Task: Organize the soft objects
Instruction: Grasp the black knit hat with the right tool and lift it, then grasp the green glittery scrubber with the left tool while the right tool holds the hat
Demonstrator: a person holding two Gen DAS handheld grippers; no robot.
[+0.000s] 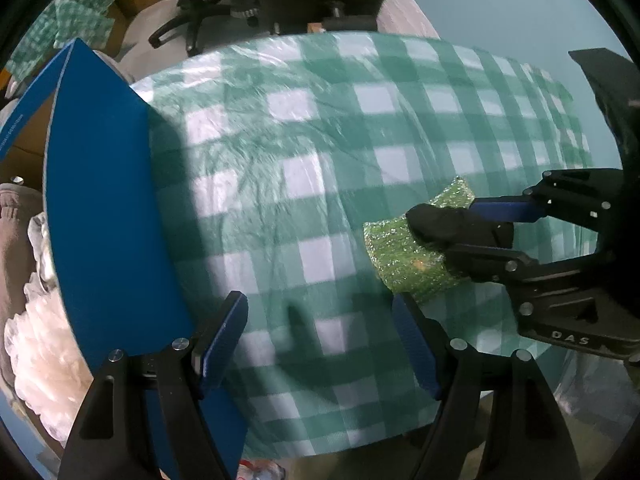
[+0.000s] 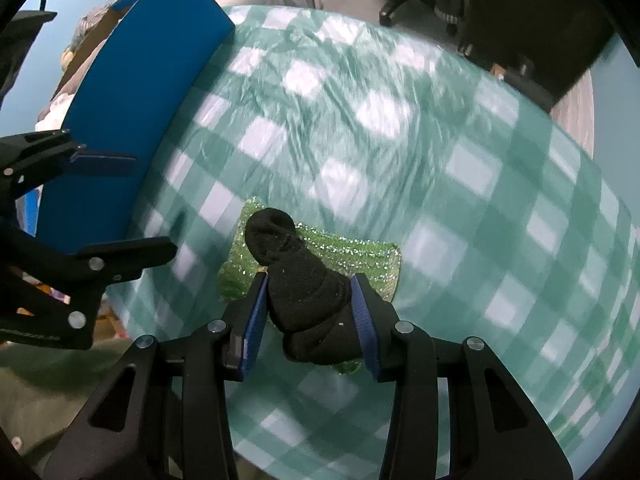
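While right gripper (image 2: 310,306) clamps knit black sock (image 2: 296,276) over glittery green sponge (image 2: 360,252); left gripper (image 1: 320,344) apart, empty.

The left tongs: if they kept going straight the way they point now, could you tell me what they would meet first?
Probably the bare green-checked tablecloth; nothing lies between the open left tongs and the cloth, though depth is unclear.

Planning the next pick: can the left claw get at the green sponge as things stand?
Probably only partly. The left claw is open and empty beside the green sponge, but the right claw, shut on a black sock, hangs over its middle.
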